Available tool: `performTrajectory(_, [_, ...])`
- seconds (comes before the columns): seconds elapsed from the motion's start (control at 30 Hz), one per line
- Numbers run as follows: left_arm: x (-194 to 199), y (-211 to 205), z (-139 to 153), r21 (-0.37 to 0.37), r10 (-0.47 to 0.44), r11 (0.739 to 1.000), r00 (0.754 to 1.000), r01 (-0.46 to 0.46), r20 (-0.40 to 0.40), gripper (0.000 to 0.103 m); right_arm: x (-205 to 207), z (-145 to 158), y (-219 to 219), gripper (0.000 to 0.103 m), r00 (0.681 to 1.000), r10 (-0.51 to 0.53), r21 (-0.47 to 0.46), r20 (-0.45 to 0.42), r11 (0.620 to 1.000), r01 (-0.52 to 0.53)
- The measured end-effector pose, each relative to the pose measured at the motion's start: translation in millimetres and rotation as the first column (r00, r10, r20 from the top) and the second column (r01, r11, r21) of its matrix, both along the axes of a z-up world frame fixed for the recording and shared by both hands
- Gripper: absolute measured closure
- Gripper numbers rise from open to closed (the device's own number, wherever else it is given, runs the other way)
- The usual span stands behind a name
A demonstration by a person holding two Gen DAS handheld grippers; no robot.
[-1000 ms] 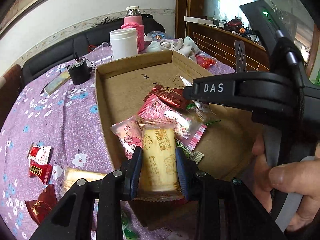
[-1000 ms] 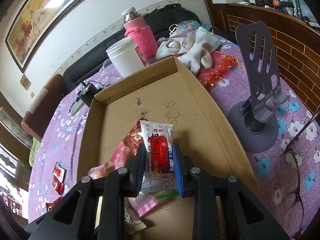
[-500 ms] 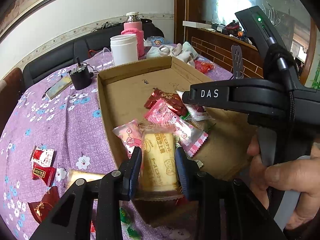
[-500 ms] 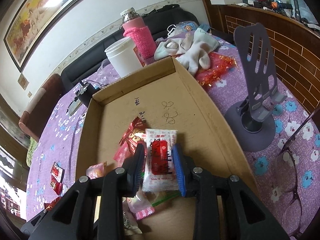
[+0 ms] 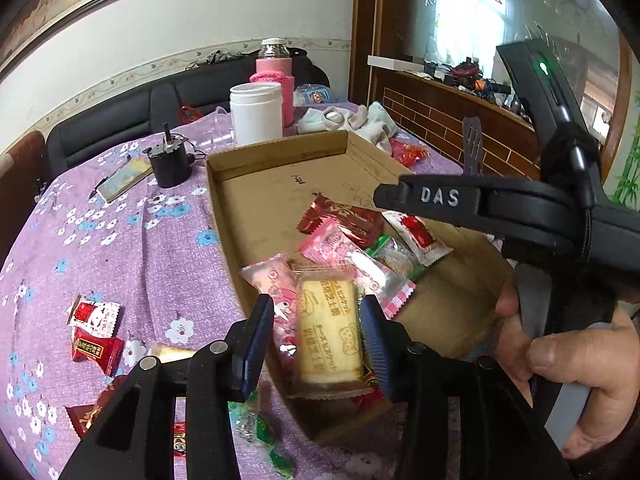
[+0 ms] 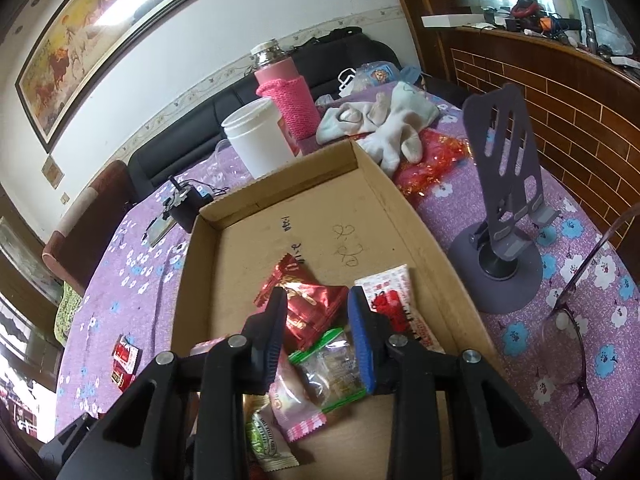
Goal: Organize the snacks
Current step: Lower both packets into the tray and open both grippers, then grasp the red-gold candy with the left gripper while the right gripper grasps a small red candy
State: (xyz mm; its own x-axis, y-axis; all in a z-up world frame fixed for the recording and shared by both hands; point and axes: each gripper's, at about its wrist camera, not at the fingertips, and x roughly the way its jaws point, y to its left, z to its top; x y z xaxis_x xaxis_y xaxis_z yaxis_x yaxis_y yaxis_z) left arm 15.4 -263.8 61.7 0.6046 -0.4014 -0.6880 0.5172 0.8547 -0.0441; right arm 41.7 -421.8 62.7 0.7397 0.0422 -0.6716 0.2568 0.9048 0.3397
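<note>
The left gripper (image 5: 316, 340) is opening around a light, slippery, crushable biscuit packet (image 5: 328, 336); the right gripper (image 6: 318, 336), at 3 o'clock, is opening empty.

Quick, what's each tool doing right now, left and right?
Left tool: jaws opening, yellow biscuit pack lies loose between them.
Right tool: jaws opening, nothing held; white-and-red sachet lies released in the cardboard box.

White wall with framed painting (image 6: 92, 36), black sofa (image 6: 184, 140) below, brick-patterned counter (image 6: 560, 80) under a bright window (image 5: 468, 12)
</note>
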Motion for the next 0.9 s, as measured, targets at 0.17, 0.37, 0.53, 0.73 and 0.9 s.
performTrajectory(0.17, [5.1, 9.5, 4.9, -0.023, 0.019, 1.0, 1.0, -0.019, -0.009, 0.056, 1.7, 0.2, 9.4, 0.073, 1.0, 0.031, -0.009, 0.001, 0.999, -0.031])
performTrajectory(0.37, [6.4, 19.2, 16.2, -0.004, 0.038, 0.999, 0.999, -0.038, -0.002, 0.056, 2.2, 3.6, 18.6, 0.073, 0.998, 0.06, -0.032, 0.012, 0.998, -0.06])
performTrajectory(0.53, [5.1, 46.3, 29.8, 0.009, 0.065, 0.998, 0.998, -0.065, -0.005, 0.047, 0.0, 6.5, 20.6, 0.073, 0.997, 0.074, -0.02, 0.025, 0.997, -0.073])
performTrajectory(0.73, [4.2, 110.1, 25.6, 0.056, 0.152, 0.987, 0.988, -0.152, 0.001, 0.045, -1.8, 8.6, 31.3, 0.073, 0.993, 0.11, -0.023, 0.033, 0.994, -0.109])
performTrajectory(0.9, [3.7, 157.6, 1.3, 0.082, 0.177, 0.981, 0.983, -0.173, -0.04, 0.041, -1.8, 8.4, 39.9, 0.071, 0.991, 0.128, -0.031, 0.035, 0.991, -0.127])
